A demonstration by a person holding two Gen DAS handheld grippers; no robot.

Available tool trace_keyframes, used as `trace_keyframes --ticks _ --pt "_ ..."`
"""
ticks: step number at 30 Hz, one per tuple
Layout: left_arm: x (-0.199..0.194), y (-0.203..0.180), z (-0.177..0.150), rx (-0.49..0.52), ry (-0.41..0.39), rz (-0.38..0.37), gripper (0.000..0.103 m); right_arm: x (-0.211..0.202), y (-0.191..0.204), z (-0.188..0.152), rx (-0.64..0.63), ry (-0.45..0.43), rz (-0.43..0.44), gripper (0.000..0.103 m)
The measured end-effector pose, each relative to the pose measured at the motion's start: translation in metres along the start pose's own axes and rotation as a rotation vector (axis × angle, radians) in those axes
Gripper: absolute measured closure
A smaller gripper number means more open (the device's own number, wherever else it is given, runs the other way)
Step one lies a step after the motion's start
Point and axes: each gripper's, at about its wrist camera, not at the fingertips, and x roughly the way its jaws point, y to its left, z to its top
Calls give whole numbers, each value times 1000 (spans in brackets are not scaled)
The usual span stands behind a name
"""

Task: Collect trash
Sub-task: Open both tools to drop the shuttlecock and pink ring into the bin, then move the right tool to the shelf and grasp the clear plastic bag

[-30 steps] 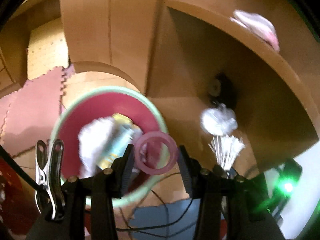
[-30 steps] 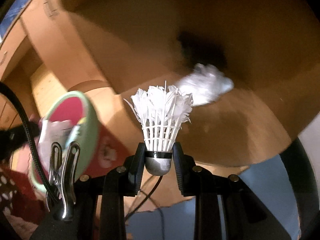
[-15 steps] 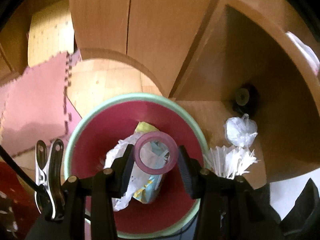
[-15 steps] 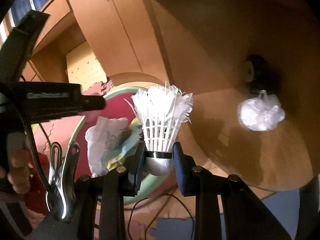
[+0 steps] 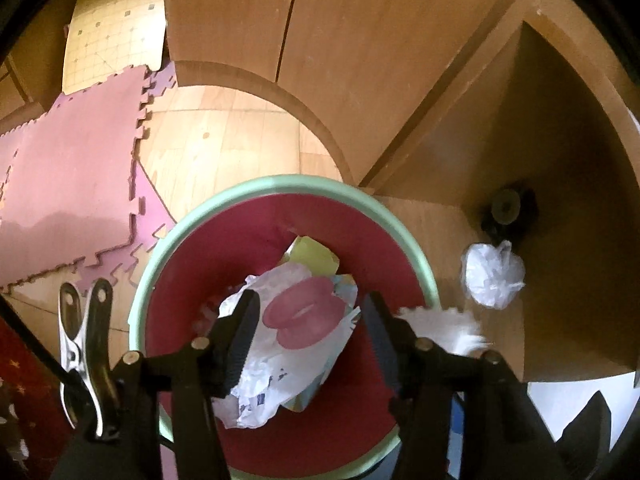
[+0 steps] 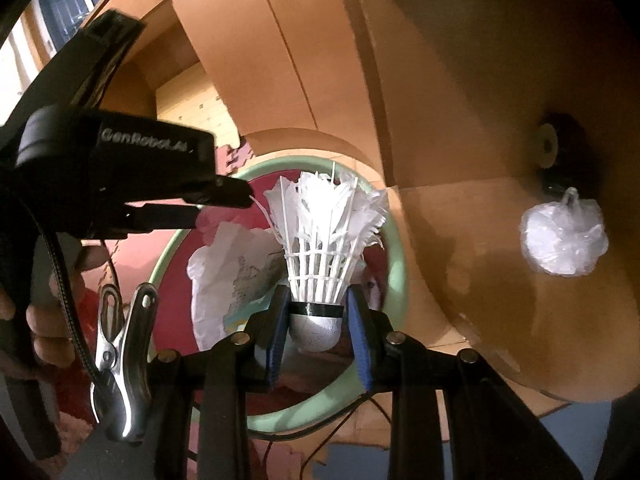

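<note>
Pink ring [image 5: 305,316], blurred, now loose between left gripper [image 5: 310,330] pads over bin [image 5: 280,188], no longer pinched as half second ago; jaws opening, pads apart from ring. Bin interior red, rim pale green; crumpled white paper [image 5: 264,376] and yellow-blue wrapper [image 5: 314,256] inside. Right gripper [image 6: 318,330] clamped on shuttlecock [image 6: 324,236] cork, feathers upright, now over bin's right rim [image 6: 394,240], nearer bin than before; jaws starting to part. White plastic bag ball [image 6: 562,238] on wooden floor, far right, apart from bin. Left gripper body [image 6: 120,168] visible at left.
</note>
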Motion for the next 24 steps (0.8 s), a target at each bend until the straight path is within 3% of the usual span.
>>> trace_keyframes --ticks 4,11,14,24 --pt "-1 0 0 2 4 16 46 2 3 -1 1 4 31 53" --pt "-4 1 1 -19 -2 9 46 -16 -6 -5 9 -49 8 53" --pt "-5 -2 2 -11 -2 -1 46 -28 -30 -4 61 -81 -33 53" --pt "-18 -17 3 -1 -20 -37 46 -24 -122 -6 249 -73 -199 53"
